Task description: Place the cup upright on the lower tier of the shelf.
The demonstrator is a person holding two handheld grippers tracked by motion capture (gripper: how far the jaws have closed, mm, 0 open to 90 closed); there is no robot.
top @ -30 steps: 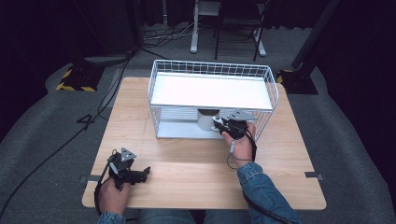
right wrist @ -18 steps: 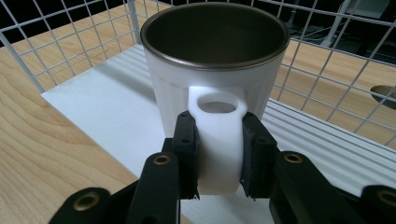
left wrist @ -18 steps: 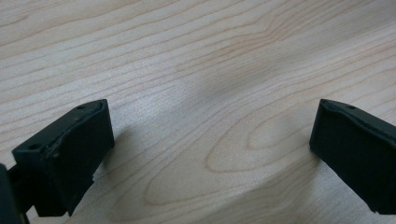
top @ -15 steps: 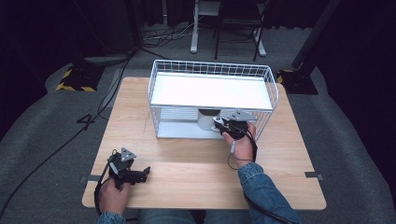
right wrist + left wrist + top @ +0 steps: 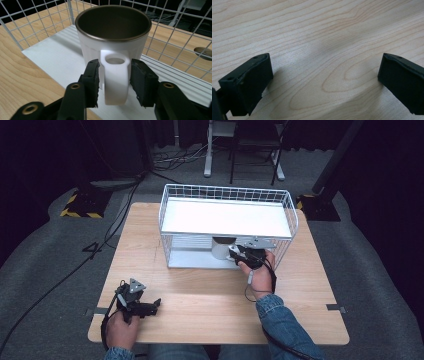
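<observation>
A white mug (image 5: 220, 248) with a dark inside stands on the lower white shelf (image 5: 50, 58) of a white wire rack (image 5: 226, 189). Its handle faces my right gripper (image 5: 240, 254). In the right gripper view the mug (image 5: 112, 32) is upright, and my right gripper (image 5: 114, 68) has a pad pressed on each side of the handle. My left gripper (image 5: 150, 305) rests low over the wooden table (image 5: 200, 290) near its front left corner. Its jaws are wide apart in the left gripper view (image 5: 324, 75), with bare wood between them.
The rack's upper white shelf (image 5: 225, 217) overhangs the mug, and wire walls close the back and sides. A cable (image 5: 250, 285) trails from the right gripper along the forearm. A chair base and cables lie on the grey floor beyond the table.
</observation>
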